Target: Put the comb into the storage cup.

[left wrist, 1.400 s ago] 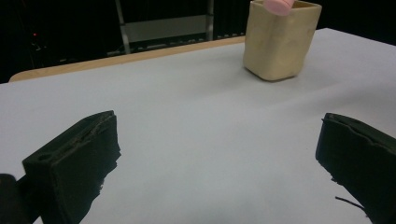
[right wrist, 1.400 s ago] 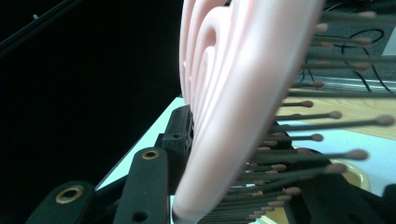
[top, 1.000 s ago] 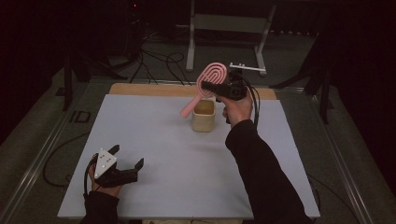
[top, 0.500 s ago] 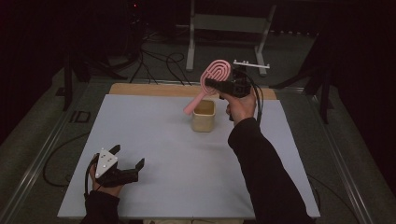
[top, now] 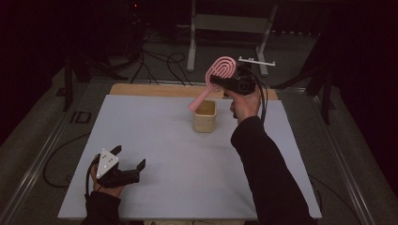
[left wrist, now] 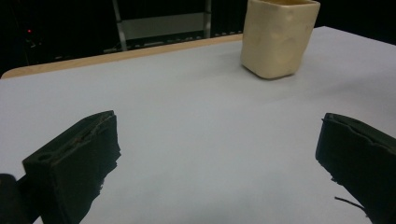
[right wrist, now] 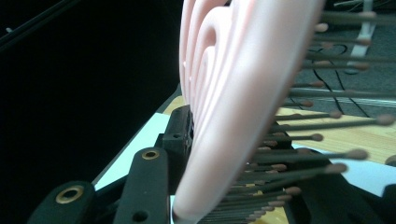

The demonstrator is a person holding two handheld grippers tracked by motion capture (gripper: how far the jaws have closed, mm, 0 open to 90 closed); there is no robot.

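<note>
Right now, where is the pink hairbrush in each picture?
High view: the pink hairbrush is upper middle, held tilted in the right gripper, handle end at the cream cup.
Left gripper view: not in it.
Right gripper view: the hairbrush head is close up in the middle, bristles pointing right.
Shared landmark: the table's wooden far edge.

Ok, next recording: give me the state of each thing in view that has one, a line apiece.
Pink hairbrush: lifted off the table, clamped at its head, handle slanting down toward the cup.
Cream cup: upright on the table, nothing visible inside.
Right gripper: shut on the pink hairbrush, held above the cup.
Left gripper: open, jaws wide apart, nothing between them, low at the table's near left.
</note>
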